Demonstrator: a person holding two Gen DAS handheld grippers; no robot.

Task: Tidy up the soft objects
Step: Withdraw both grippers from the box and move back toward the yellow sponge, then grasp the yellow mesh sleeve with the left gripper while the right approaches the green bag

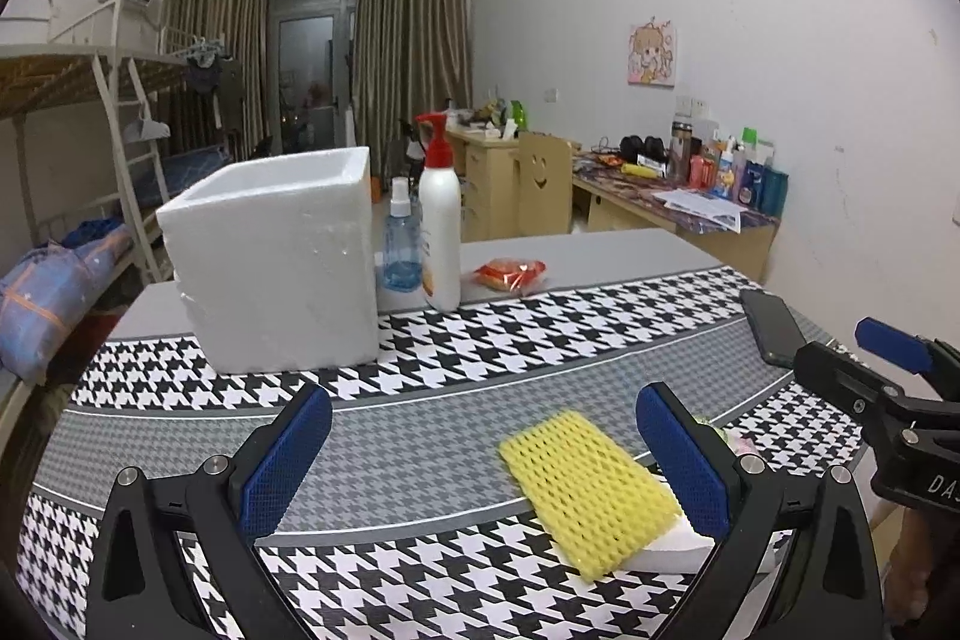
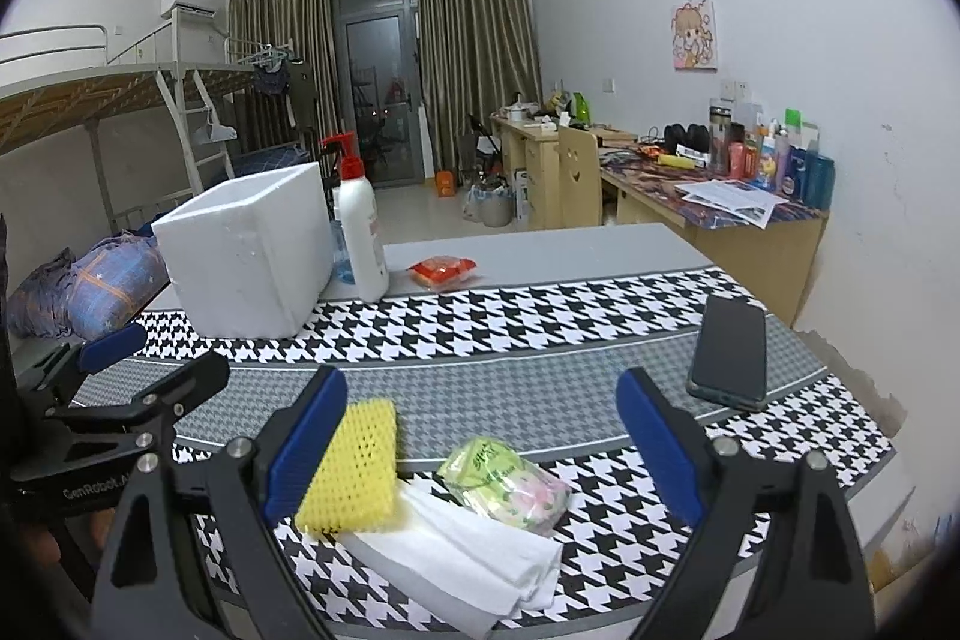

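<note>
Near the tabletop's [image 2: 540, 244] front edge, your yellow sponge [image 2: 354, 466], white cloth [image 2: 456, 562] and tissue pack [image 2: 507, 481] lie together; both your left hand-held gripper [image 1: 480, 460] and right hand-held gripper [image 2: 480, 448] hover released, grasping nothing.

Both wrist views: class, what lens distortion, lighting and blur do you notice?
Left wrist view: fisheye bends the tablecloth stripes into arcs, black vignette at corners, yellow foam net slightly soft. Right wrist view: same curvature, even indoor light, phone screen without glare.
</note>
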